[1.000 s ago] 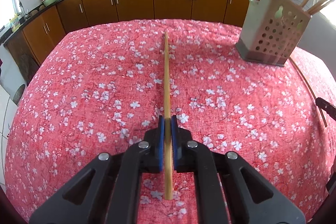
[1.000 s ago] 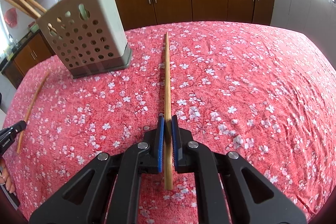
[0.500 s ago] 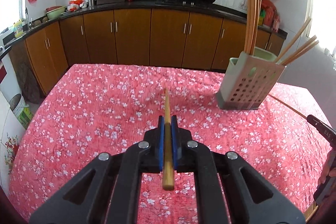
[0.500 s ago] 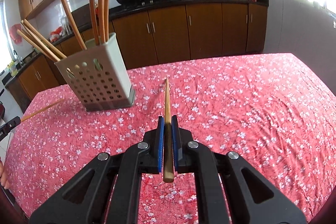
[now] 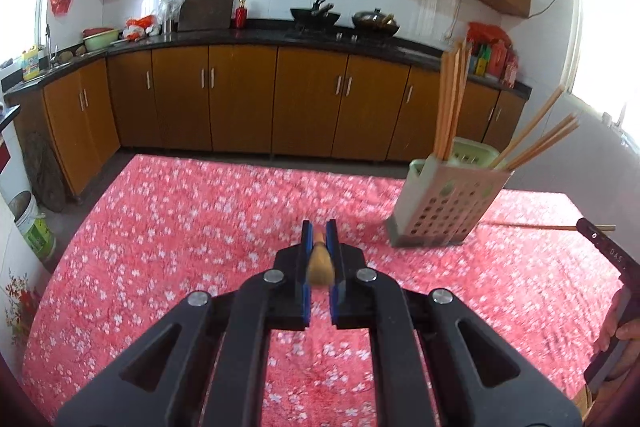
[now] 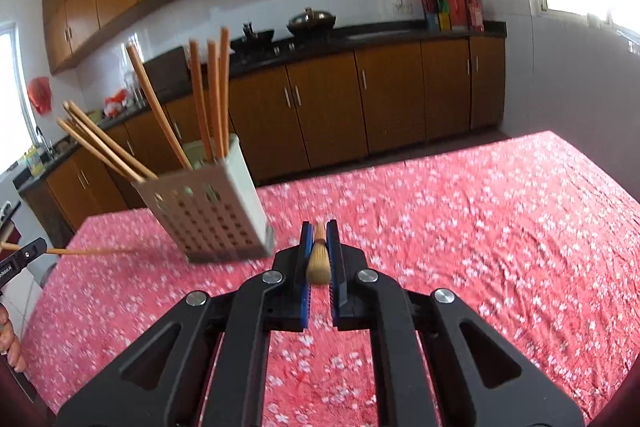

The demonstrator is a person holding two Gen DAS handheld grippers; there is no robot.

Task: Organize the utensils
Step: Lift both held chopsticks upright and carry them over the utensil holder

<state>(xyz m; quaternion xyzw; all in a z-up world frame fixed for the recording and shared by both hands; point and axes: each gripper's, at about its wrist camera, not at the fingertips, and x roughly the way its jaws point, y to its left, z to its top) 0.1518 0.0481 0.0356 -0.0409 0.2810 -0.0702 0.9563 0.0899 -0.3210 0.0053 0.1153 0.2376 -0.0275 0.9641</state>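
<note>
My left gripper is shut on a wooden chopstick, held above the table and seen almost end-on. My right gripper is shut on another wooden chopstick, also lifted and seen end-on. A perforated grey-green utensil holder with several chopsticks stands on the red floral tablecloth, to the right of my left gripper. In the right wrist view the holder is left of my right gripper. The right gripper's chopstick shows at the right edge of the left view.
Brown kitchen cabinets and a black counter with woks run behind the table. A white bucket stands on the floor at left. The far table edge lies ahead.
Both grippers have lifted their chopsticks off the tablecloth and tilted up, so each chopstick now points away and looks short. The holder appears farther off and lower.
</note>
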